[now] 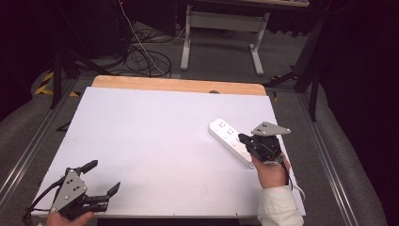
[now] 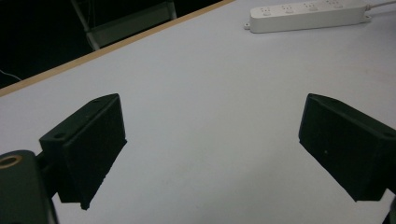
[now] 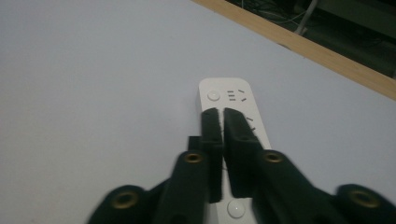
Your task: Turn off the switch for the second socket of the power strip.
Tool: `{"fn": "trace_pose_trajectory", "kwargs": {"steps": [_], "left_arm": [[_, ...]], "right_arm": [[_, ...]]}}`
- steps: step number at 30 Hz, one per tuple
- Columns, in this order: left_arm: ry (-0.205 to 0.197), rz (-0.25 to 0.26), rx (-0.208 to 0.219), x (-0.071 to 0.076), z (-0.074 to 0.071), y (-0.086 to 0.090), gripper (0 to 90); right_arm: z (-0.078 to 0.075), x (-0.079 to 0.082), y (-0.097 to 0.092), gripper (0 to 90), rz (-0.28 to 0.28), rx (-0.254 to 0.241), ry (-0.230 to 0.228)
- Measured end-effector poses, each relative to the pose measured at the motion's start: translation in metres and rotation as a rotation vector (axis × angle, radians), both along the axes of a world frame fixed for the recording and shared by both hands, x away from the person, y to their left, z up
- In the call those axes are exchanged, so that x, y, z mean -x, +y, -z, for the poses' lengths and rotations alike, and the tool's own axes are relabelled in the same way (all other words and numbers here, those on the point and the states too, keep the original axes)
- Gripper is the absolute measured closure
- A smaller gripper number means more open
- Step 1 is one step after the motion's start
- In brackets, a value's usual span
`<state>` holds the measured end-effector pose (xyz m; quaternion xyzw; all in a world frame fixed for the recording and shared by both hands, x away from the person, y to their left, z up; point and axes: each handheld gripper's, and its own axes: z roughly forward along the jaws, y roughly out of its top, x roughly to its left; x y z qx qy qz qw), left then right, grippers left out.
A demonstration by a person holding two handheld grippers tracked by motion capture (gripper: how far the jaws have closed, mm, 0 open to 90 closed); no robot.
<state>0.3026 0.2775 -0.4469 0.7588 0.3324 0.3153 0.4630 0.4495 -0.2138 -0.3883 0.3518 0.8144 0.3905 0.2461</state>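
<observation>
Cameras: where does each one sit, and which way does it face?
High view: above the near edge, facing forward and down on the table; left hand-held gripper, right hand-held gripper and white sleeve show.
Left gripper view: on that gripper, looking between its wide-apart jaws across the table.
Right gripper view: looking along nearly closed jaws over the power strip.
All three share the power strip.

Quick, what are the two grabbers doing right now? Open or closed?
Left gripper: open, holding nothing, jaws wide apart above the white table.
Right gripper: closed, empty, jaws together over the power strip.
</observation>
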Motion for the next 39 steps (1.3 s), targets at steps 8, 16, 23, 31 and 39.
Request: {"fn": "trace_pose_trajectory", "kwargs": {"steps": [8,16,23,31,39], "left_arm": [[0.000,0.000,0.004,0.000,0.000,0.001,7.8],[0.002,-0.001,0.007,0.000,0.000,0.000,7.8],[-0.001,-0.001,0.010,0.000,-0.001,0.001,7.8],[0.009,0.005,0.038,0.001,-0.001,0.001,7.8],[-0.002,0.024,0.056,0.003,-0.003,0.002,7.8]], "right_arm": [[-0.007,0.012,-0.005,52.8,-0.048,-0.060,-0.020],[-0.009,0.030,-0.017,34.0,-0.117,-0.149,-0.008],[-0.004,0.044,-0.022,18.7,-0.179,-0.220,-0.022],[0.007,0.058,-0.022,12.1,-0.235,-0.230,-0.030],[0.025,0.061,-0.024,6.3,-0.274,-0.236,-0.031]]}}
